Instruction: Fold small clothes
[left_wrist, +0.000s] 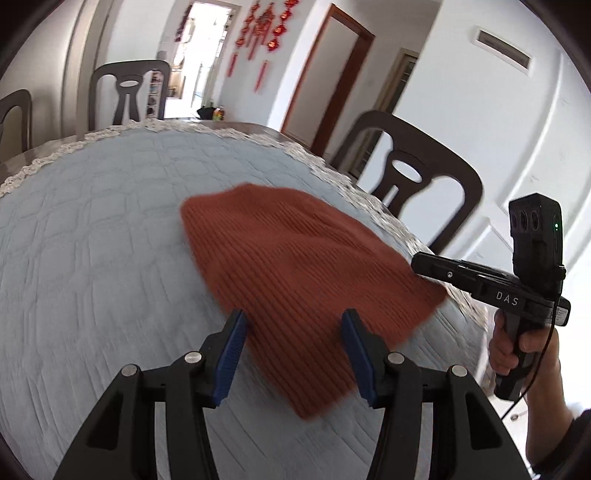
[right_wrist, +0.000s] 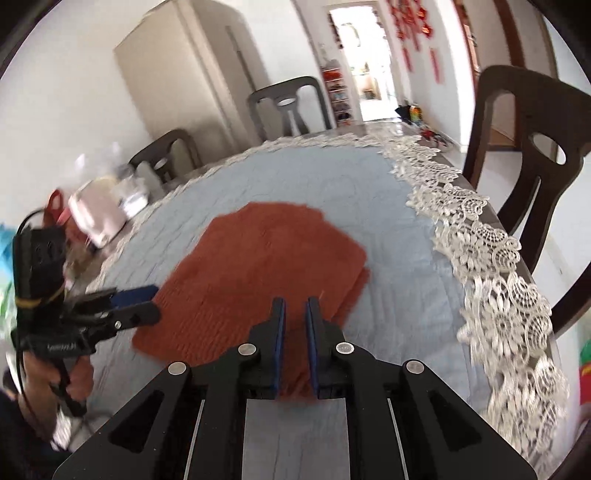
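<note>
Knit soft, floppy, light; grab at hem. Left gripper spread, empty; right gripper near-shut, pinching knit's edge.

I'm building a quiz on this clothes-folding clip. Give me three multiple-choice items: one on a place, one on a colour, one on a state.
1. Where does the knit garment lie?
A. on the blue quilted cover
B. on a chair seat
C. on the floor

2. What colour is it?
A. white
B. rust orange
C. green

3. How does the left tool stand?
A. clamped on lace
B. open
C. shut, empty

Key:
1 A, quilt shows all round it.
2 B, both views show that colour.
3 B, a wide gap separates its blue pads.
</note>
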